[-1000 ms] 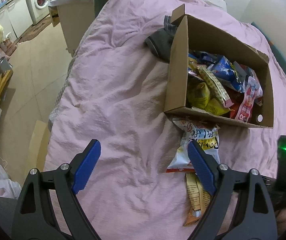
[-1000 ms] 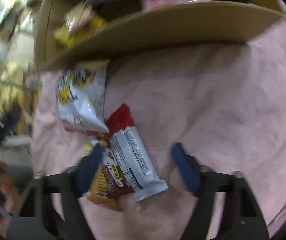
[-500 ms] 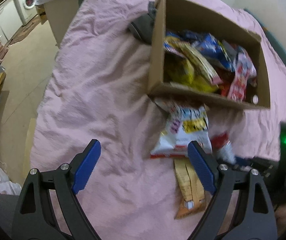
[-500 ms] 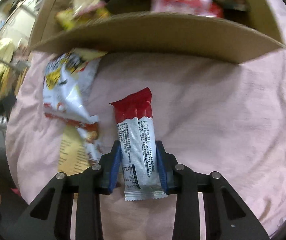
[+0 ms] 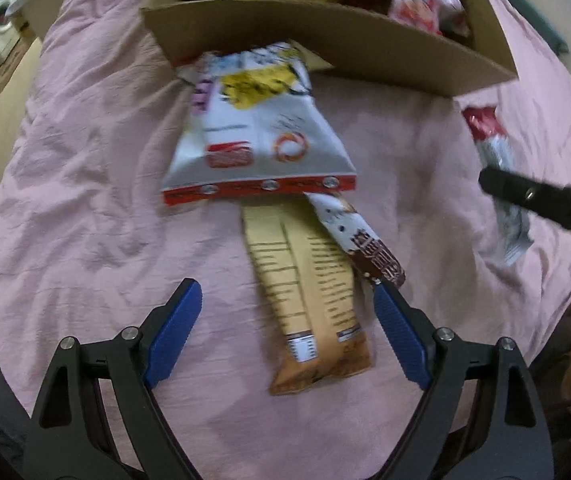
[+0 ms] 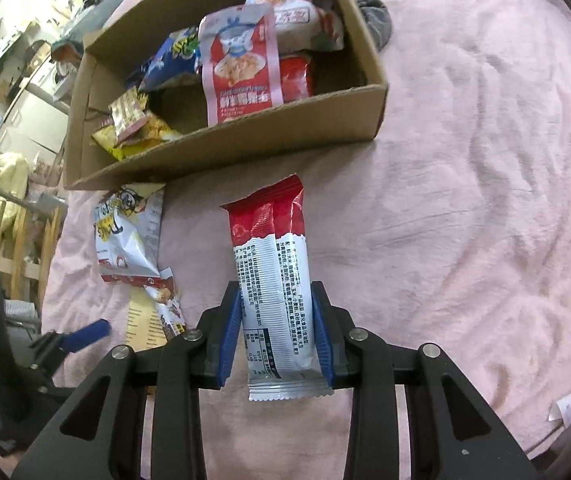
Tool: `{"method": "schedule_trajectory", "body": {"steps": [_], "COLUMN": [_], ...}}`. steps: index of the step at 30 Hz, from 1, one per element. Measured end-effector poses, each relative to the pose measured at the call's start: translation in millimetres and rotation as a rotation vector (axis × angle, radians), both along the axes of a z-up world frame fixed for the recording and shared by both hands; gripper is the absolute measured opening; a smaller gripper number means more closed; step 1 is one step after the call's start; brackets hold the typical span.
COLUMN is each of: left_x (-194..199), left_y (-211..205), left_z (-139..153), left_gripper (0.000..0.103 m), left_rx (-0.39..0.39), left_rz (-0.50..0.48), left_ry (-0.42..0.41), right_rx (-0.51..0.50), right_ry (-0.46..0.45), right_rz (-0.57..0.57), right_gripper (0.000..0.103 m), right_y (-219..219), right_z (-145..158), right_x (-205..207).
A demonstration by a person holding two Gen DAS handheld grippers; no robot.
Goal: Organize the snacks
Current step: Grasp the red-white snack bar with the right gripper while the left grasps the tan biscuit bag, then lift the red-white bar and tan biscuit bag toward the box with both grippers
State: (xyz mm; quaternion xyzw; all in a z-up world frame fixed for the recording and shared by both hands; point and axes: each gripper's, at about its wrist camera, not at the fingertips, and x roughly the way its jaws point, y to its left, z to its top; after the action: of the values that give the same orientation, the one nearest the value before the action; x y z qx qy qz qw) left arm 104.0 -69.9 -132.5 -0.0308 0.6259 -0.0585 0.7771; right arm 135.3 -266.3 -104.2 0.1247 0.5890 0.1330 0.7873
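The white bag [image 5: 259, 128] hides the tops of two bars beside the box [image 6: 221, 152] on a pink bedspread [image 6: 465, 200]; right gripper [image 6: 276, 334] pinches a red-white bar [image 6: 271, 280], left gripper [image 5: 285, 332] spread.

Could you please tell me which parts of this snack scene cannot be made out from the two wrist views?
- Left wrist view: the top edge cuts off the far part of the brown cardboard box.
- Left wrist view: the white snack bag covers the upper ends of the tan packet and the brown-and-white bar.
- Right wrist view: the tool's blue pads hide the red-and-white wrapper's pinched sides.
- Both views: wrapper print is unreadable.
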Motion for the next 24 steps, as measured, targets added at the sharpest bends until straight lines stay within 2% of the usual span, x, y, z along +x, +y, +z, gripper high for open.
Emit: {"method": "schedule_trajectory", "body": {"steps": [5,8,10,13,19,24], "left_x": [2,4,3,3,-2,-13], "left_y": [-11,-11,-9,-4,12,25], "left_z": [-13,-19,-18,-14,-7,-8], "left_gripper": [0.081,0.065,0.044,0.031,0.028,0.027], "left_rx": [0.030,0.051,0.054,0.055,0.043,0.025], "left_rz": [-0.021,-0.013,-0.016,-0.020,-0.020,0.018], "left_ry": [0.031,0.045,0.039,0.032,0.034,0.049], "right_rx": [0.014,0.021,0.023,0.024,0.020,0.039], "right_ry": [-0.008,-0.003,-0.007,-0.012,-0.011,-0.011], "right_rz": [-0.008,-0.018,-0.017,-0.008,0.000,0.006], "right_gripper": [0.035,0.035,0.035,0.035,0.035,0.035], "right_y": [-14,-20,-17,-11,-2,0], "right_z": [7,7,8,8,5,8], "right_x": [-5,-5,-5,-5,-3,-2]}}
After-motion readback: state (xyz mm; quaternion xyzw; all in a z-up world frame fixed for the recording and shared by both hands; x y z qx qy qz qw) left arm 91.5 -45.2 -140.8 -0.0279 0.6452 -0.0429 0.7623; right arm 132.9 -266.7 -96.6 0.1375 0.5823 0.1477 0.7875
